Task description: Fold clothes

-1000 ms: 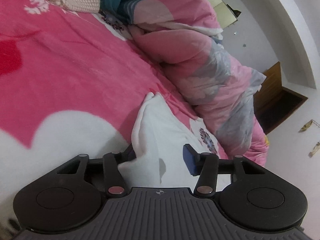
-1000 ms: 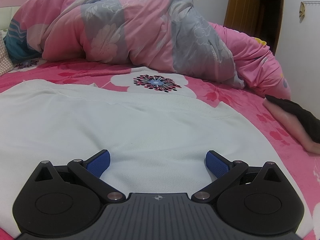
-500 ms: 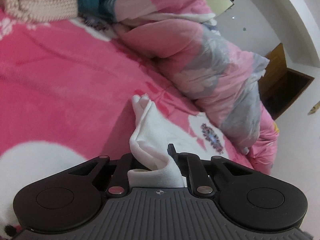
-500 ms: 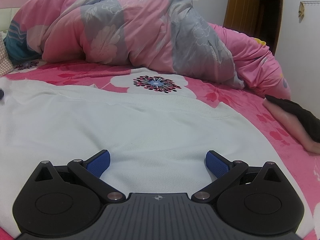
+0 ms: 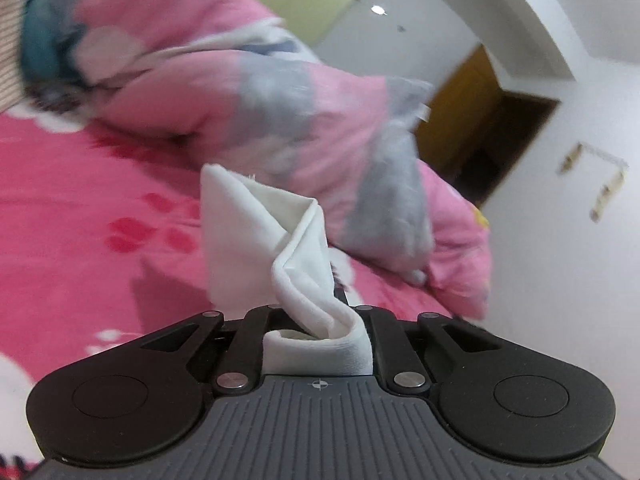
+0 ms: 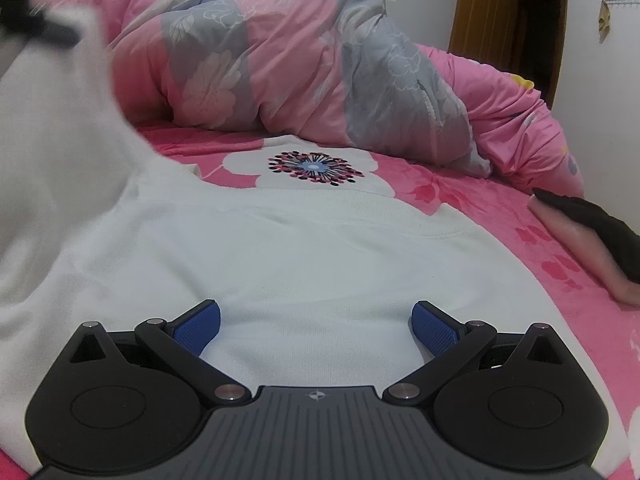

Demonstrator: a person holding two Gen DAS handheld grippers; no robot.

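Note:
A white garment [image 6: 304, 256] lies spread flat on the pink bed. My left gripper [image 5: 320, 312] is shut on a bunched edge of the white garment [image 5: 256, 236], which sticks up in a folded peak above the bed. In the right wrist view that lifted part [image 6: 52, 128] rises blurred at the left, with the left gripper [image 6: 32, 28] a dark blur at its top. My right gripper [image 6: 316, 320] stands open low over the middle of the garment, blue pads [image 6: 198, 322] wide apart with only flat cloth between them.
A rumpled pink and grey floral duvet [image 6: 304, 68] is heaped along the far side of the bed. The bedsheet [image 6: 320, 168] is pink with white flowers. A person's foot and dark trouser cuff [image 6: 592, 236] rest at the right. A wooden door [image 6: 508, 28] stands beyond.
My left gripper closed on the garment's edge and lifted it off the bed, swinging toward the duvet. The raised cloth now enters the right wrist view. The right gripper stayed put.

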